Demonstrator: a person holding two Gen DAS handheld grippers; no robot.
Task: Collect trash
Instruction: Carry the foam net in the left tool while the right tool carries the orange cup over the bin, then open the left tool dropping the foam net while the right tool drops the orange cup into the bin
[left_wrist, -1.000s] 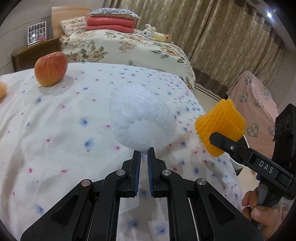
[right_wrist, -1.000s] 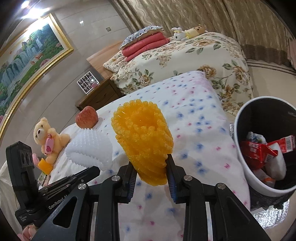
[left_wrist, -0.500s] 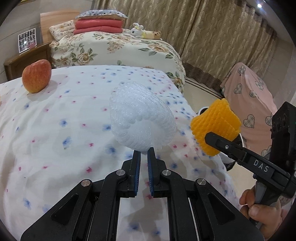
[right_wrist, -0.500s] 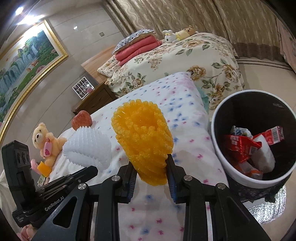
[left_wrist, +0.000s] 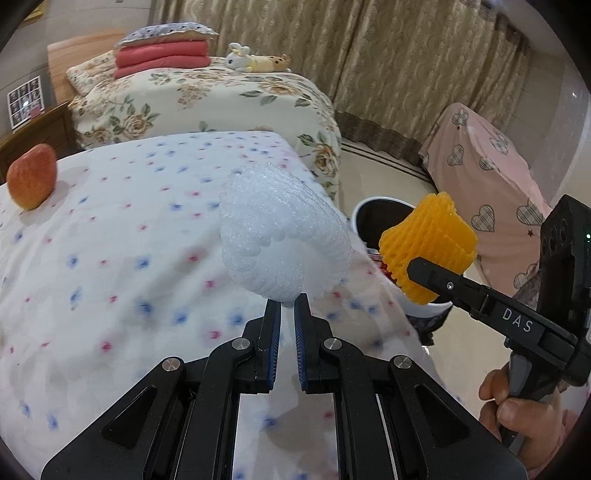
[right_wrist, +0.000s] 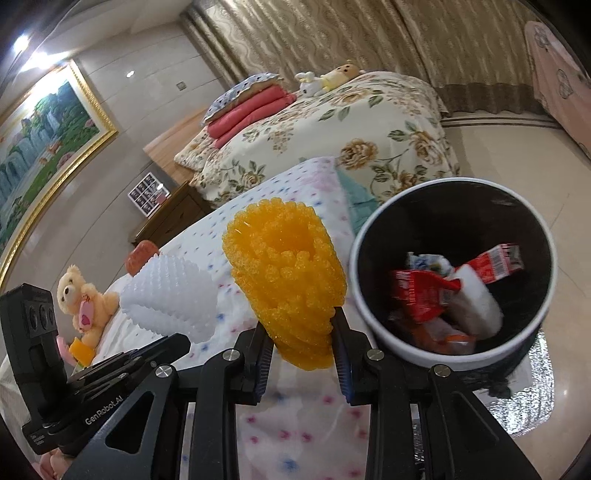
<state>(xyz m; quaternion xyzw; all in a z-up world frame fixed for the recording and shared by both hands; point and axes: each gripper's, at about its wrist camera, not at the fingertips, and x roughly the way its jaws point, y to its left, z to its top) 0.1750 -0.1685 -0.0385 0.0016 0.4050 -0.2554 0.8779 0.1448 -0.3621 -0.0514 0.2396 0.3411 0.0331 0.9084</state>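
**Two foam nets riding toward the bin**

The left gripper is pinching the white net by its narrow lower tip, jaws nearly together; the net is flaring upward and away over the bedspread, its open end facing down toward the camera. The right gripper is clamping the orange net at a middling width, long axis running up from the jaws, mouth tilting toward the lens. The bin is sitting just right of it on the floor, holding red wrappers; its base is hidden behind the gripper.
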